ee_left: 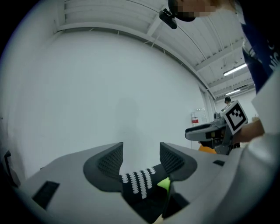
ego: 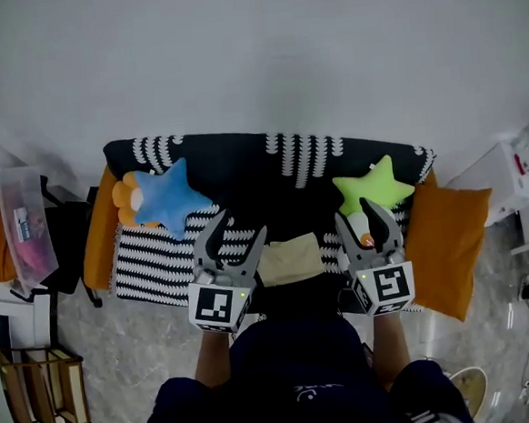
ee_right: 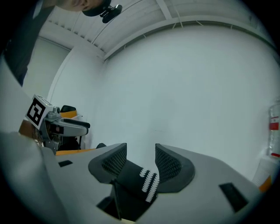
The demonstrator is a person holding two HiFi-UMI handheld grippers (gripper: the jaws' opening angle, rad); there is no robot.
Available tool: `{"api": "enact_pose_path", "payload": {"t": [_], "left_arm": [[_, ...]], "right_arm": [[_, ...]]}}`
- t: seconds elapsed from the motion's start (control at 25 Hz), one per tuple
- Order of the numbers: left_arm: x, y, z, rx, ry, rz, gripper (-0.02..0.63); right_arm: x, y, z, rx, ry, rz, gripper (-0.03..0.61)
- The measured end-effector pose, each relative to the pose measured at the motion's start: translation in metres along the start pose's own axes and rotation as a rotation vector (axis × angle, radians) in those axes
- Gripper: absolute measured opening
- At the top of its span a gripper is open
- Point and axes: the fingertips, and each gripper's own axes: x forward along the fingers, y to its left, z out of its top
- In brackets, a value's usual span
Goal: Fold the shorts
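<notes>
A beige folded cloth, the shorts (ego: 291, 259), lies on the front part of a black-and-white blanket (ego: 159, 260) that covers a low couch. Both grippers are held up in front of the person, one on each side of the shorts and well above them, pointing level at the white wall. My left gripper (ego: 238, 228) (ee_left: 141, 159) stands open with nothing between its pads. My right gripper (ego: 364, 220) (ee_right: 141, 159) is open too, and its jaws hold nothing. Each gripper view shows only wall and a strip of blanket between the jaws.
A blue star pillow (ego: 168, 197) and a green star pillow (ego: 375, 185) lie on the blanket. Orange cushions (ego: 453, 237) flank the couch ends. A clear bin (ego: 24, 225) and a wooden rack (ego: 41, 379) stand at the left, a white box (ego: 517, 172) at the right.
</notes>
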Motion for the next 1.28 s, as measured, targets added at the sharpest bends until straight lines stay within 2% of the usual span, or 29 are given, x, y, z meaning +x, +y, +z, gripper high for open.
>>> {"api": "enact_pose_path", "payload": {"t": [0.16,0.36,0.44,0.52,0.6,0.68,0.72,0.76,0.96,1.16,1.28], "left_arm": [[0.008,0.009,0.019,0.001,-0.035,0.023,0.258],[0.016,0.025,0.018,-0.002,-0.030,0.067,0.256],[0.017,0.027,0.021,-0.003,-0.040,0.080,0.222],[0.016,0.030,0.024,-0.003,-0.053,0.104,0.150],[0.016,0.033,0.026,-0.020,-0.061,0.113,0.070],[0.016,0.033,0.027,-0.027,-0.065,0.106,0.005],[0.016,0.033,0.027,-0.025,-0.066,0.099,0.003],[0.016,0.031,0.028,-0.025,-0.069,0.091,0.003],[0.011,0.029,0.032,-0.051,-0.107,0.080,0.002],[0.006,0.026,0.034,-0.009,-0.115,0.104,0.002],[0.006,0.024,0.033,-0.003,-0.110,0.112,0.002]], "right_arm": [[0.004,-0.003,0.012,-0.029,-0.011,-0.007,0.216],[0.017,0.002,0.015,-0.040,-0.006,0.020,0.242],[0.021,0.003,0.015,-0.035,-0.001,0.031,0.247],[0.023,0.005,0.014,-0.025,-0.002,0.048,0.283],[0.023,0.005,0.016,-0.018,-0.018,0.048,0.217],[0.020,0.002,0.018,-0.024,-0.042,0.020,0.097],[0.019,0.001,0.020,-0.028,-0.050,0.009,0.029],[0.018,0.001,0.022,-0.030,-0.054,0.005,0.011],[0.019,0.005,0.029,-0.033,-0.090,0.005,0.009],[0.019,0.007,0.032,-0.095,-0.090,0.006,0.008],[0.020,0.010,0.039,-0.084,-0.138,0.009,0.008]]}}
